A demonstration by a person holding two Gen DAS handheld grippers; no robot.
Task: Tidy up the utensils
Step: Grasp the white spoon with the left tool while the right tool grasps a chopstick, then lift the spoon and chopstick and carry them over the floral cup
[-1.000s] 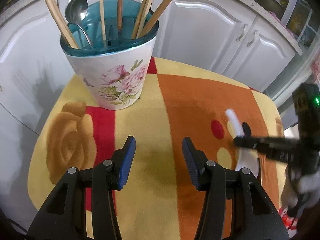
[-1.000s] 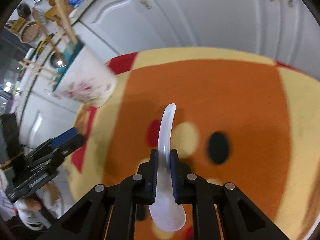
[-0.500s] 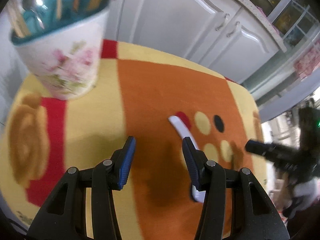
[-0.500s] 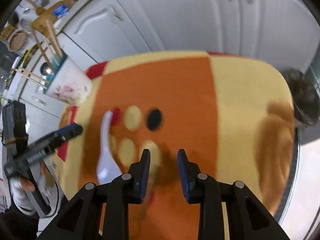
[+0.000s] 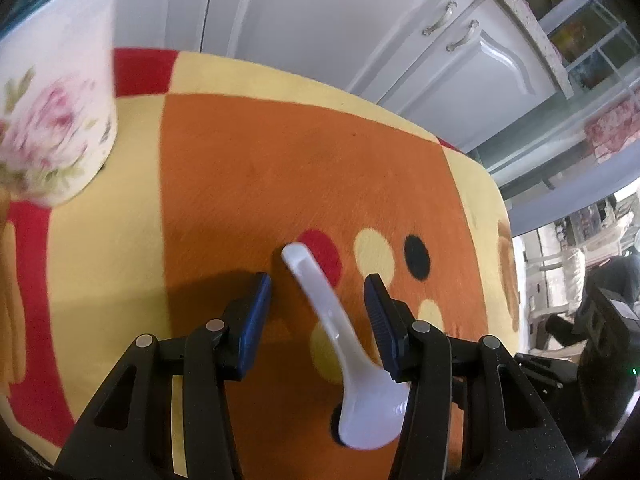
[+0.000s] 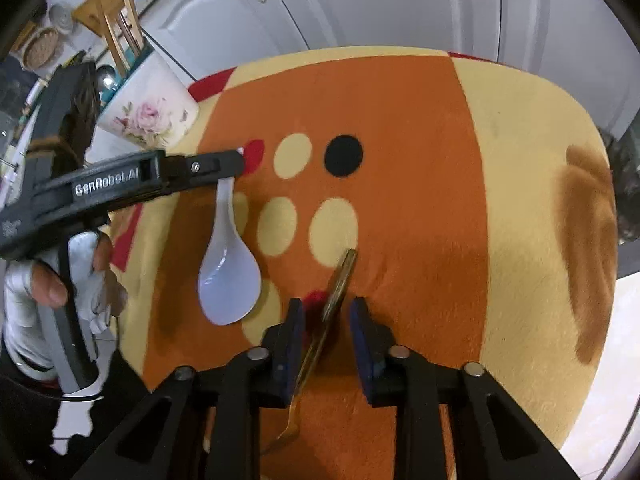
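White ceramic soup spoon (image 5: 340,328) lies between my spread left tongs (image 5: 318,300); I should clamp mid-handle. Right tongs (image 6: 326,316) straddle, apart, a brass-coloured metal utensil (image 6: 338,284).

Open cloth (image 6: 440,160) at twelve o'clock, flowered pot (image 6: 150,114) blocking at ten, spoon (image 6: 228,256) lying at nine.

White glossy ceramic-looking soup spoon (image 5: 332,316), smooth. Slim brass-toned metal utensil (image 6: 338,284), dull sheen. Orange-and-yellow fuzzy matt cloth (image 6: 420,128). Floral glazed pot (image 6: 150,114), 10 o'clock; wooden sticks (image 6: 120,36) inside.
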